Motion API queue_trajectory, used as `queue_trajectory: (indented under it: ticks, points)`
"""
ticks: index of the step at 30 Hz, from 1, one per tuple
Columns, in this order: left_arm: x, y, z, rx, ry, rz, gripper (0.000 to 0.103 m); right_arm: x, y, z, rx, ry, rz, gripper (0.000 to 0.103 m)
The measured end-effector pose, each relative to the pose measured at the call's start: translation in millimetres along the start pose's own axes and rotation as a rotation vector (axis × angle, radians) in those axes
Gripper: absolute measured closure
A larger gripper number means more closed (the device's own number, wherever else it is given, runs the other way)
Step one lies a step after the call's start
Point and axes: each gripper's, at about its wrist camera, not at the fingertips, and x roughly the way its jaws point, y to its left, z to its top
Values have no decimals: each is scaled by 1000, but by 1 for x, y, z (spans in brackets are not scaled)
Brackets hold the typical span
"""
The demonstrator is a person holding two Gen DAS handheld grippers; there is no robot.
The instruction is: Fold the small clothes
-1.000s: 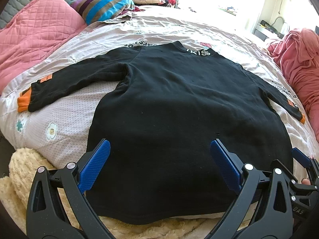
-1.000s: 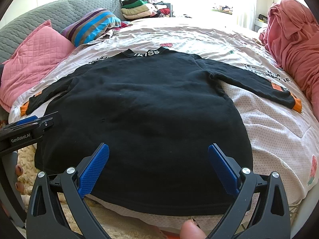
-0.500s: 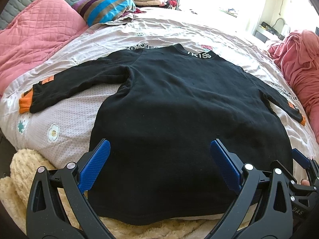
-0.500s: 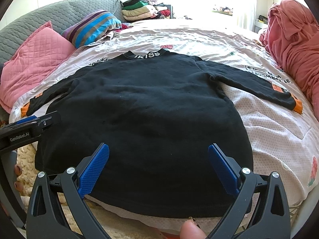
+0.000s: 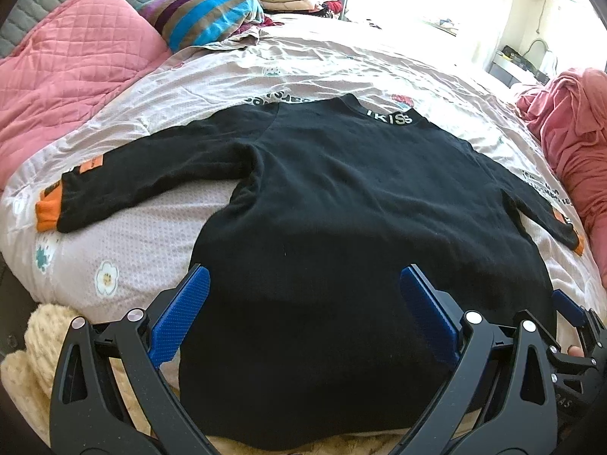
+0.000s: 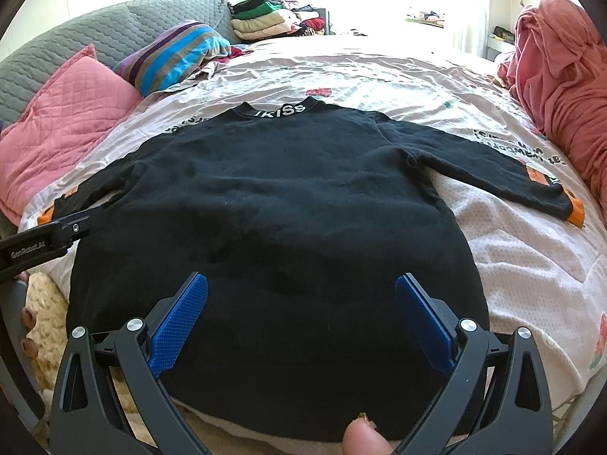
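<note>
A small black sweater (image 5: 341,204) (image 6: 280,204) lies flat on the bed, both sleeves spread out, with orange cuffs and white letters on the collar. Its hem hangs at the near bed edge. My left gripper (image 5: 303,284) hovers open above the lower left part of the body, nothing between its blue pads. My right gripper (image 6: 301,288) hovers open above the lower right part, also holding nothing. The left gripper's body (image 6: 41,246) shows at the left edge of the right wrist view.
A pale pink printed sheet (image 5: 341,64) covers the bed. Pink quilted pillow (image 5: 72,76) and striped pillow (image 5: 205,15) lie far left, folded clothes (image 6: 265,19) at the back, a pink blanket heap (image 6: 561,76) on the right. A cream fluffy rug (image 5: 38,345) lies below the near edge.
Both grippers have pulled back and risen slightly, so the sweater sits a little farther away in both views. The sweater itself has not moved.
</note>
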Motion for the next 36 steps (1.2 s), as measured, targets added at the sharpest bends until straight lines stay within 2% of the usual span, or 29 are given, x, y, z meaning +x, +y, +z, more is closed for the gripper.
queue_trajectory:
  ticks: [7, 23, 31, 36]
  points:
    - [9, -5, 17, 6, 1, 0, 9, 15, -8, 21, 13, -2, -5, 4]
    - [43, -31, 56, 46, 38, -14, 8, 46, -37, 61, 40, -11, -80, 4]
    - [63, -45, 69, 61, 65, -35, 9, 60, -65, 75, 103, -9, -119, 4]
    - [71, -54, 75, 90, 60, -22, 9, 67, -95, 83, 167, -13, -171, 4]
